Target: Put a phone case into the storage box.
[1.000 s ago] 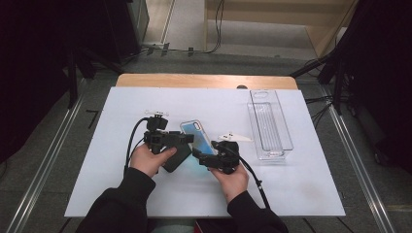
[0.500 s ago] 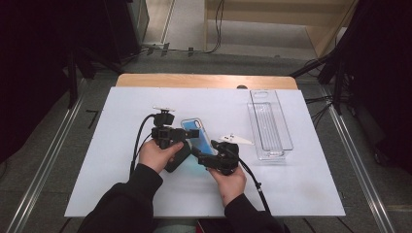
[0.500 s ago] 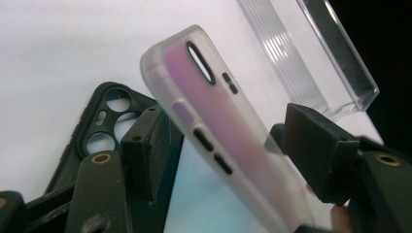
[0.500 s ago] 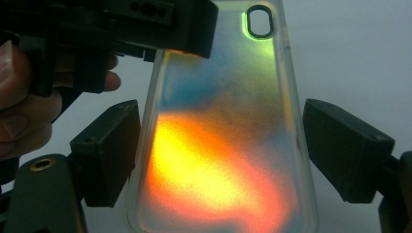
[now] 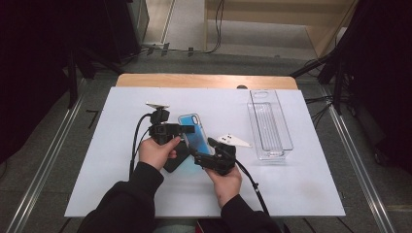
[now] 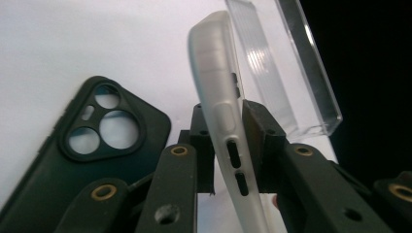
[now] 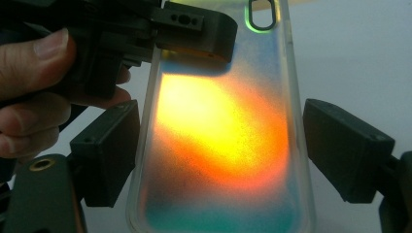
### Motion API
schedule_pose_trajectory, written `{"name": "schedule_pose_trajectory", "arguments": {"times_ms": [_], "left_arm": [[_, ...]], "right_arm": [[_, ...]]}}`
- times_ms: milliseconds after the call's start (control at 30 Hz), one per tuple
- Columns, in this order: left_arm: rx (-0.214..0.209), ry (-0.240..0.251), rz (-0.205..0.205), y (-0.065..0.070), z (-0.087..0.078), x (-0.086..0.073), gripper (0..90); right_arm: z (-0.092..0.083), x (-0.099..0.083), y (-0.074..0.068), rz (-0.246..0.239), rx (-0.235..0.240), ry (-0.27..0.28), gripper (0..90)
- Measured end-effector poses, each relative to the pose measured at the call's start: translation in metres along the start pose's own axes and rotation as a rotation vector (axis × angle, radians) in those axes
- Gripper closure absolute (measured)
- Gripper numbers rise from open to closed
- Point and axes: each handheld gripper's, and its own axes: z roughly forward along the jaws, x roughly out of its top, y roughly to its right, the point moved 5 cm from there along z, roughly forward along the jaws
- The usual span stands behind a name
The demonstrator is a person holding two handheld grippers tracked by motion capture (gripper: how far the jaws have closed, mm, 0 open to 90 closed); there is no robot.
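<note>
Overhead forward-down; two close claw-mounted views

Bright white table, dark surroundings; close gripper views soft, blurred.

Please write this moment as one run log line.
left gripper: just closed, shut on translucent phone case | right gripper: open around case | black case: on table

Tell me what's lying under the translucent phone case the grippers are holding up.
A black phone case lies on the white table below the translucent case, camera cutouts showing in the left gripper view. From above, the left hand covers part of it.
</note>
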Motion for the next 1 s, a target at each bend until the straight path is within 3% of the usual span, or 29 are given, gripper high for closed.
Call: {"name": "schedule_pose_trajectory", "arguments": {"times_ms": [300, 500, 533, 633, 667, 767, 1000], "left_arm": [[-0.07, 0.006, -0.036, 0.004, -0.003, 0.0, 81.2], [-0.083, 0.011, -0.042, 0.006, -0.005, 0.0, 81.5], [-0.089, 0.013, -0.036, 0.007, -0.005, 0.0, 81.7], [-0.088, 0.022, -0.03, 0.009, -0.006, 0.0, 82.7], [-0.084, 0.025, -0.016, 0.01, -0.007, 0.0, 85.6], [-0.077, 0.033, 0.0, 0.012, -0.008, 0.0, 85.7], [-0.062, 0.059, 0.025, 0.012, -0.011, 0.0, 85.7]], "right_arm": [[0.001, 0.0, -0.001, -0.05, -0.012, 0.008, 14.7], [0.002, 0.002, -0.001, -0.078, -0.005, -0.008, 14.2], [0.001, 0.005, 0.0, -0.113, -0.002, -0.035, 13.5], [0.002, 0.007, 0.001, -0.123, 0.019, -0.073, 8.0], [0.003, 0.009, 0.001, -0.136, 0.016, -0.144, 0.0], [0.001, 0.013, 0.003, -0.174, 0.022, -0.172, 0.0], [-0.012, 0.016, 0.01, -0.206, 0.049, -0.241, 0.0]]}}
